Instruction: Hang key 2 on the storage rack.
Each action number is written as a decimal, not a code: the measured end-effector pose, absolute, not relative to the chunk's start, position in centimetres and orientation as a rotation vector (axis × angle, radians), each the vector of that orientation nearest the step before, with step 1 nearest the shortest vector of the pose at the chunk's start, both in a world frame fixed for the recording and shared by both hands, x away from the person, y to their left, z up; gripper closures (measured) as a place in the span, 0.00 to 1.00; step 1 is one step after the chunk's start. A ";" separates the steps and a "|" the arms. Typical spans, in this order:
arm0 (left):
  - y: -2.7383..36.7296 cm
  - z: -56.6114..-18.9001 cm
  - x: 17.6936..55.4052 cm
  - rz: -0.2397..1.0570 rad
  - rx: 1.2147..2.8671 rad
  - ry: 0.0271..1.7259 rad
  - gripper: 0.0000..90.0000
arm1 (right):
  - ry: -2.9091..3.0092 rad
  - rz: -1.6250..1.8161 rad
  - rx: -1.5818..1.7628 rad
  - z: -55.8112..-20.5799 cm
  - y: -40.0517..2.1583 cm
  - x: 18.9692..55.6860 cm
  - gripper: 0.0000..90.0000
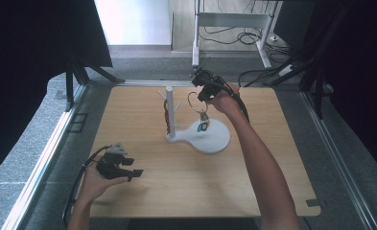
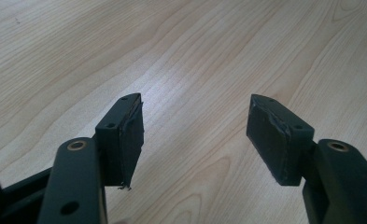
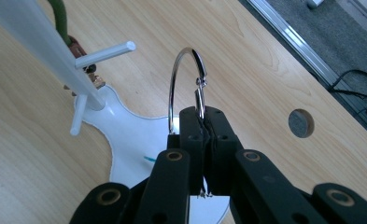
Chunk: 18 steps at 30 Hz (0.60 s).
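Note:
A white peg stand [image 1: 170, 111] rises from a white paddle-shaped base [image 1: 210, 136] at the table's middle; brownish items hang on its left side [image 1: 166, 116]. My right gripper [image 1: 201, 93] is shut on a silver key ring [image 1: 194, 101], held above the base just right of the stand, with keys and a blue tag [image 1: 204, 123] dangling below. In the right gripper view the ring [image 3: 179, 79] arcs up from the closed gripper [image 3: 202, 122], near a white peg [image 3: 105, 53]. My left gripper [image 1: 131, 168] rests low at the front left, open and empty [image 2: 194, 133].
The wooden table [image 1: 143, 191] has a round cable hole [image 3: 300, 123] near its edge. A metal rail [image 1: 42, 163] runs along the left side. Behind the table stand a white desk frame [image 1: 234, 21] and loose cables [image 1: 253, 74] on the floor.

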<state>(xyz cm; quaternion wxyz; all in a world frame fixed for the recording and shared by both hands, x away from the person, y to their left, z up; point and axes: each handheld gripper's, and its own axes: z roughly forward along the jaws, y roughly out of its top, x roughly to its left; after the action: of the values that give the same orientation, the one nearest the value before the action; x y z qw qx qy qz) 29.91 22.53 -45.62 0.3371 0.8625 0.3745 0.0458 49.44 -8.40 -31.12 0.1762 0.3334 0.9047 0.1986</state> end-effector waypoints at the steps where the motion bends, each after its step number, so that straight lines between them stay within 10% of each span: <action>1: 22.5 -45.6 29.9 0.119 2.249 0.976 0.41 | 2.567 0.554 0.946 -31.2 -8.2 49.6 0.97; 18: 22.5 -45.6 29.8 0.121 2.252 0.973 0.41 | 2.583 0.564 0.910 -32.1 -5.3 49.0 0.97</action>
<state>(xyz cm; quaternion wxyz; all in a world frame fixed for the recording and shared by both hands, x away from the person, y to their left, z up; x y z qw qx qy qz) 29.85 22.51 -45.63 0.3359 0.8636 0.3732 0.0465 49.03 -5.33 -32.10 0.1719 0.3206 0.9101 0.1987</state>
